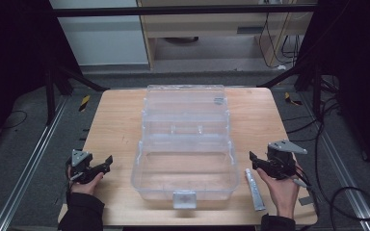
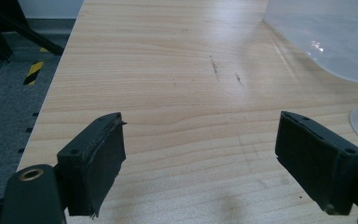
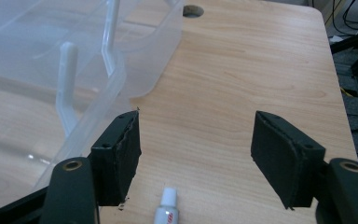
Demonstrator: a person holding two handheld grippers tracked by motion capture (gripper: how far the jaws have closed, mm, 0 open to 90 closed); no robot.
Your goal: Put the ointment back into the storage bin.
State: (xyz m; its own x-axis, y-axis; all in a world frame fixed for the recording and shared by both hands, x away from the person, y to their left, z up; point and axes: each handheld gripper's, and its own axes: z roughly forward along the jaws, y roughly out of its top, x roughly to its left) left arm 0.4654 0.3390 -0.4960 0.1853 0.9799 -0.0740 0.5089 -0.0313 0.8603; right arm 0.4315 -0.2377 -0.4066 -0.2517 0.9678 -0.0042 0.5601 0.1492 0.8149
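Note:
A clear plastic box (image 1: 184, 183) with its lid thrown back stands open in the middle of the wooden table (image 1: 115, 125); its near compartment looks empty. A small grey-white tube (image 1: 255, 190) lies on the table just right of the box, its white cap (image 3: 168, 198) showing between my right gripper's jaws. My right gripper (image 1: 256, 161) is open, hovering just above and right of the tube. On the box's left side my left gripper (image 1: 107, 163) is open over bare wood, nothing between its jaws (image 2: 200, 158).
The box's curved wall (image 3: 135, 70) rises close to the right gripper's left jaw. A corner of the box (image 2: 326, 42) lies ahead and right of the left gripper. Black frame struts (image 1: 77, 77) and cables (image 1: 347, 192) flank the table; the left table edge (image 2: 51, 93) is near.

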